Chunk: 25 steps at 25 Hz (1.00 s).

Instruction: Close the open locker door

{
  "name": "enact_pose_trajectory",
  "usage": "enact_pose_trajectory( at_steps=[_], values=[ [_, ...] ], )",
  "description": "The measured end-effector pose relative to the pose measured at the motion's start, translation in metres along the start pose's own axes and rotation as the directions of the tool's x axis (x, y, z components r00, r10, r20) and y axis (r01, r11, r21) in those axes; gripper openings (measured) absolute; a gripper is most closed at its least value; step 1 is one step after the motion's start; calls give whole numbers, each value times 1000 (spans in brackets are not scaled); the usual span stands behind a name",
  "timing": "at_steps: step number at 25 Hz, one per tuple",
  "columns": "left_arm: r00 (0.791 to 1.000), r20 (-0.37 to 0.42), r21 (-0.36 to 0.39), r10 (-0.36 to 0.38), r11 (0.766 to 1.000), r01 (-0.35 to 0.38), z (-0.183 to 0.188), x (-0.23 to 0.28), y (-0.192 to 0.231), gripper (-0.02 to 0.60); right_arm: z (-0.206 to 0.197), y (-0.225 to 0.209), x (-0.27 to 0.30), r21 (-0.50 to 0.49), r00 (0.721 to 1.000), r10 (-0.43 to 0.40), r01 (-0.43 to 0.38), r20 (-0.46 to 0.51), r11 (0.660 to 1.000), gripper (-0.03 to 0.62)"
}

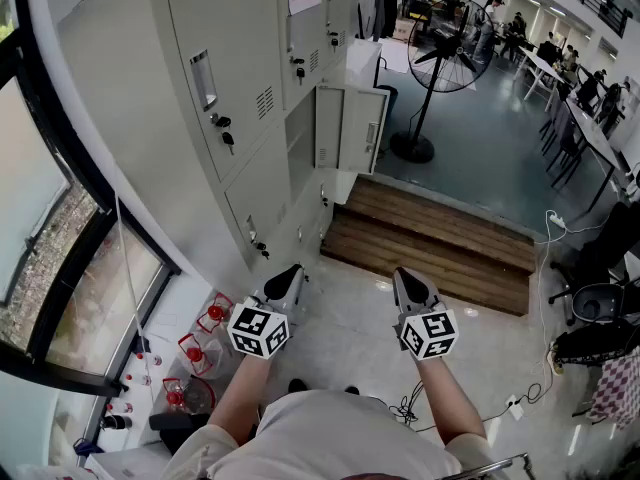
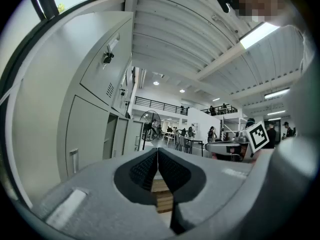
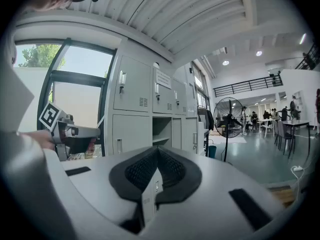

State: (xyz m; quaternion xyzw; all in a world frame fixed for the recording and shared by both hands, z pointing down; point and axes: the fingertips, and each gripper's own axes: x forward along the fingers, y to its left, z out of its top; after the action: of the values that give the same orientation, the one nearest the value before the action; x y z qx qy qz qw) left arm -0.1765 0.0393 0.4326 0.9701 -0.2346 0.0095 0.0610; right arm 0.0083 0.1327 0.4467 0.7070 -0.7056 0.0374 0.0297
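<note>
While the person is standing on the pale floor, the left gripper and right gripper are hanging side by side in the lower middle of the head view, both pointing toward the wooden steps. Going by each gripper's own view, the left gripper's jaws are pressing tip to tip with nothing between them. The right gripper's jaws are doing the same, so neither one is gripping anything. The open locker door is sitting in the upper middle of the head view, sticking out from the lower row of the grey lockers, well apart from both grippers. A standing fan is sitting just right of that door. Some red items are sitting at the lower left by the window, and honestly I can't tell what they are.
</note>
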Motion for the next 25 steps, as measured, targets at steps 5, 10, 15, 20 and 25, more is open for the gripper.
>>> enact_pose_trajectory(
  at_steps=[5,10,15,20,25],
  values=[
    [1000,3,2,-4,1000,4,1,4,0,15,3,-2,3,-8,1000,3,-3,6,1000,5],
    [1000,-2,0,-8,1000,8,-1,8,-1,15,2,-6,5,10,1000,-4,3,10,1000,5],
    [1000,-11,-3,-4,1000,4,-5,10,-2,15,-3,-13,7,22,1000,-18,18,-5,1000,5],
    [1000,-22,-10,4,1000,-5,-11,10,-3,15,-6,-16,7,17,1000,-27,27,-8,999,8],
    [999,-19,-18,26,999,-26,-13,8,-2,15,-8,-19,8,24,1000,-28,28,-7,999,20]
  ],
)
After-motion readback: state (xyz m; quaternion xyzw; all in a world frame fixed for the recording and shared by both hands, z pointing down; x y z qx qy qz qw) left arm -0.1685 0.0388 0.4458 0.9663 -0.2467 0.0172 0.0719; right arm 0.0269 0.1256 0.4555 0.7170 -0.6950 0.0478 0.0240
